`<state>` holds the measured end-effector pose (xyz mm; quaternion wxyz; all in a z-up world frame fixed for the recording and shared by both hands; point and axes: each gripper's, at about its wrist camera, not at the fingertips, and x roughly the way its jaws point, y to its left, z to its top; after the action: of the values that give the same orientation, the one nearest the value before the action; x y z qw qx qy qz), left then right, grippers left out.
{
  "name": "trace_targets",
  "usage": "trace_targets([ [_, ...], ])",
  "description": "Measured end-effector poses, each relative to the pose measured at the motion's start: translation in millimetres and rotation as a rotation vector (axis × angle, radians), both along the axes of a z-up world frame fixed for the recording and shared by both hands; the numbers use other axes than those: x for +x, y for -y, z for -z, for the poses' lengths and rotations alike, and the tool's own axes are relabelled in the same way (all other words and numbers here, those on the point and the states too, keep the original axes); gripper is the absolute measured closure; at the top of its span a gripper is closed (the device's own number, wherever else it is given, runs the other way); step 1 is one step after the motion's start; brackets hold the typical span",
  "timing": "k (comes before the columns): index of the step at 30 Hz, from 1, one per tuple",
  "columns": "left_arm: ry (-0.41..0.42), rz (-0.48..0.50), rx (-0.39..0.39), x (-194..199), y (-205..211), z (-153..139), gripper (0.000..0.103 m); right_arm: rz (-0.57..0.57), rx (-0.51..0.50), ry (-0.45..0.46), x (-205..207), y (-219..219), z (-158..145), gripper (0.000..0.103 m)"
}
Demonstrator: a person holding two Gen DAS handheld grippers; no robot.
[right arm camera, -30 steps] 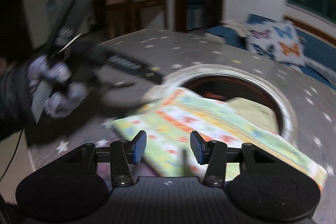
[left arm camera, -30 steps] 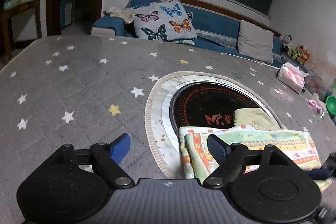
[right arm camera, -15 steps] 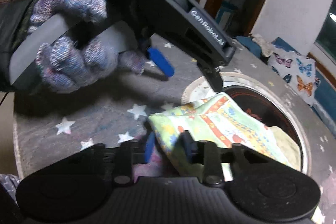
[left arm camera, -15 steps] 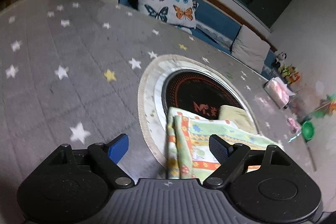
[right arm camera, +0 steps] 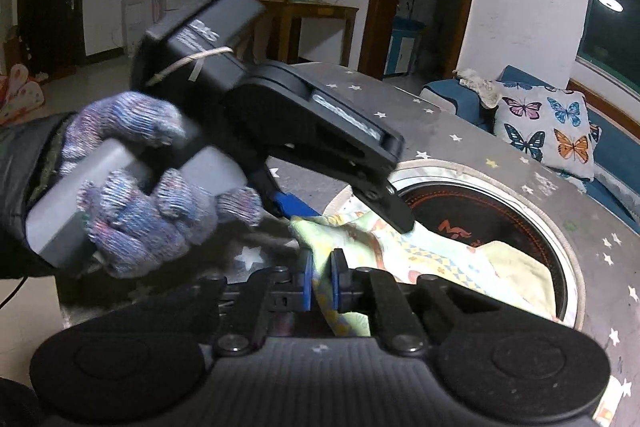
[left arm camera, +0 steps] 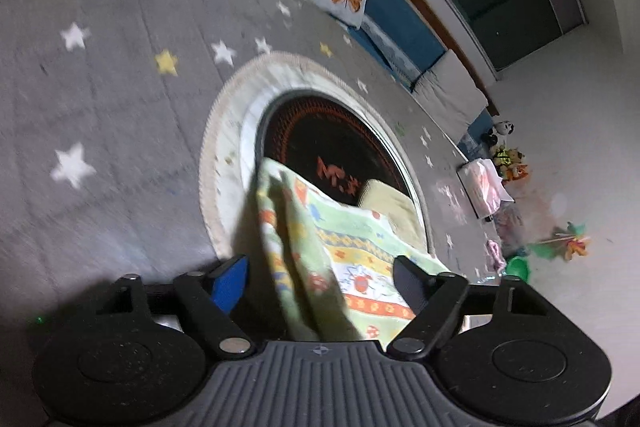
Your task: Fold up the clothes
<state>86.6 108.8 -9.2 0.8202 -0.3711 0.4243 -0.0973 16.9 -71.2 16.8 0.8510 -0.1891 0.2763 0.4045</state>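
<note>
Fold barely begun: right claw [right arm camera: 320,281] pinches the patterned cloth [right arm camera: 404,251] corner, left claw [left arm camera: 320,281] spread astride its edge; folding remains.

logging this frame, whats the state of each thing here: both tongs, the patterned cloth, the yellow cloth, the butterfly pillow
right tongs: shut on the patterned cloth's edge
left tongs: open, straddling the cloth, not pinching it
patterned cloth: bunched, near edge lifted off the table
yellow cloth: lying folded on the dark round inset, partly under the patterned cloth
butterfly pillow: propped on the blue sofa
</note>
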Motion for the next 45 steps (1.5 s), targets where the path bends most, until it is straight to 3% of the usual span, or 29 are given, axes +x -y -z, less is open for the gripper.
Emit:
trace_targets([
  [2,-0.014,0.004,-0.015,2,2,4,0.07,-0.004,0.006,-0.003,-1,1,-1,0.094],
  [4,-0.021,0.004,-0.017,4,2,8,0.085,-0.002,0.021,-0.017,0,5,-1,0.094],
  [6,-0.029,0.003,-0.02,5,2,12,0.09,0.012,0.049,-0.046,3,12,-2,0.092],
  [11,-0.029,0.004,-0.002,4,3,13,0.091,0.112,0.096,-0.073,16,43,-4,0.092],
  [18,-0.027,0.006,0.025,4,4,13,0.091,0.404,0.06,-0.092,64,110,19,0.092],
  [23,-0.024,0.007,0.044,3,6,12,0.091,0.552,0.068,-0.12,94,149,36,0.092],
  [29,-0.02,0.008,0.07,3,8,11,0.091,0.65,0.072,-0.082,101,175,40,0.091],
  [34,-0.013,0.012,0.095,4,11,9,0.091,0.72,0.083,-0.07,101,190,43,0.062],
  [39,-0.007,0.017,0.118,4,13,8,0.091,0.754,0.126,-0.098,102,199,46,0.054],
  [44,0.0,0.02,0.142,4,15,6,0.091,0.778,0.163,-0.118,102,200,48,0.054],
  [45,0.004,0.021,0.147,4,16,5,0.091,0.774,0.165,-0.118,101,199,48,0.061],
])
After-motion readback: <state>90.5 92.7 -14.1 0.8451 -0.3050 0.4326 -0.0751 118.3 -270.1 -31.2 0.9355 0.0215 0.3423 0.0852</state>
